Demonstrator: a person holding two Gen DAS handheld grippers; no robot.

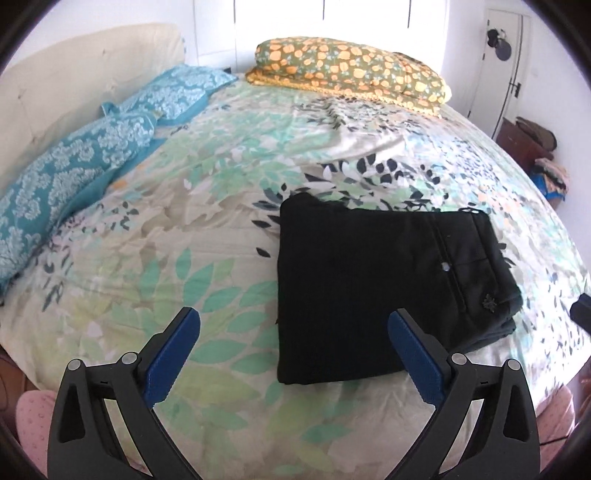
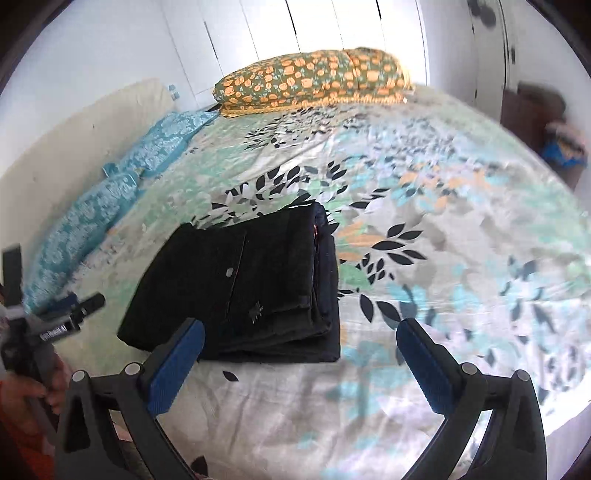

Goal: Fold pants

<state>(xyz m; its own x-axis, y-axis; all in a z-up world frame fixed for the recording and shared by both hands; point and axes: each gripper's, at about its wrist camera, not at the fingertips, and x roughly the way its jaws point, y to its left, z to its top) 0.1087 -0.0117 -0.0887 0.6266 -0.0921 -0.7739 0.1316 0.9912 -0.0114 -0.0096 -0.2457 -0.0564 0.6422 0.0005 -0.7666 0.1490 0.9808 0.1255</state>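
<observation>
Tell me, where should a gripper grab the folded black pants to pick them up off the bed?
Probably the stacked layered edge of the black pants, coming in low from the right over the bedspread. All the folds end there, so one pinch could catch every layer. The flat top gives the open right gripper nothing to squeeze.

Daylight from the window [image 1: 332,14] behind the bed glares white; right wrist view blurred; fisheye edges curve.
</observation>
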